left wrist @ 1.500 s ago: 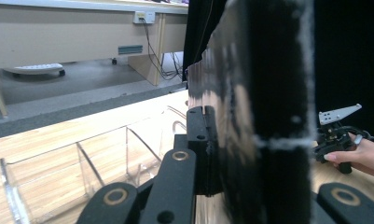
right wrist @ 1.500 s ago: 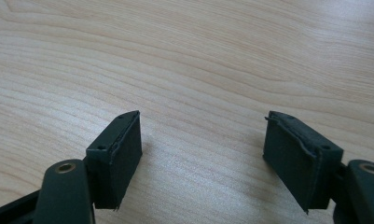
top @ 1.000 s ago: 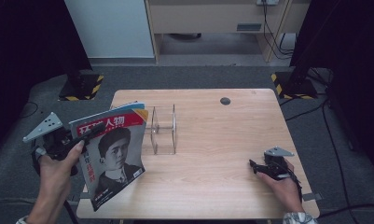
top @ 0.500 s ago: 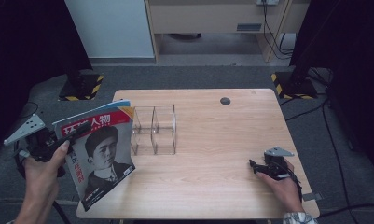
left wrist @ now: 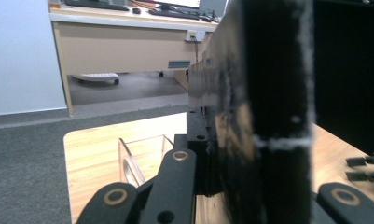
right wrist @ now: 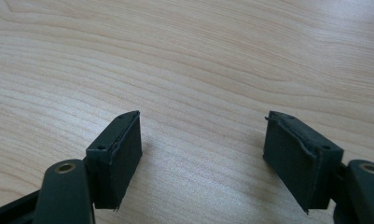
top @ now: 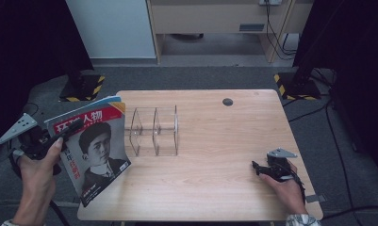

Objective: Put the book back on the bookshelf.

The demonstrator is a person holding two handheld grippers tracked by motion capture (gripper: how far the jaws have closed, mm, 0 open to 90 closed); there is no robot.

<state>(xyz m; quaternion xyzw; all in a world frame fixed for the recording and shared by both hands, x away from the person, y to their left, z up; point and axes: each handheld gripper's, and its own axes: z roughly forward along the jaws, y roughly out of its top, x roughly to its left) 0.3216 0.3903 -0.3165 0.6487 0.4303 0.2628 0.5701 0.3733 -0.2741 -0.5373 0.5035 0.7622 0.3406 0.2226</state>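
Observation:
A magazine [top: 92,150] with a red title band and a portrait on its cover is held tilted over the table's left edge. My left gripper [top: 66,131] is shut on its left side, off the table's left. Seen edge-on in the left gripper view, the magazine [left wrist: 264,116] sits clamped between the jaws. A clear acrylic rack [top: 154,131] with upright dividers stands on the wooden table [top: 215,188], just right of the magazine. My right gripper [top: 257,168] rests open on the table near the front right; its fingers [right wrist: 117,156] hold nothing over bare wood.
A small dark round grommet [top: 227,101] sits in the tabletop at the back. Beyond the table are a white panel [top: 111,28], a beige desk [top: 219,16] and floor cables. Black stands with yellow-striped bases [top: 80,87] flank the table.
My left gripper has carried the magazine leftward and slightly toward me, away from the acrylic rack. The right gripper has stayed where it was.

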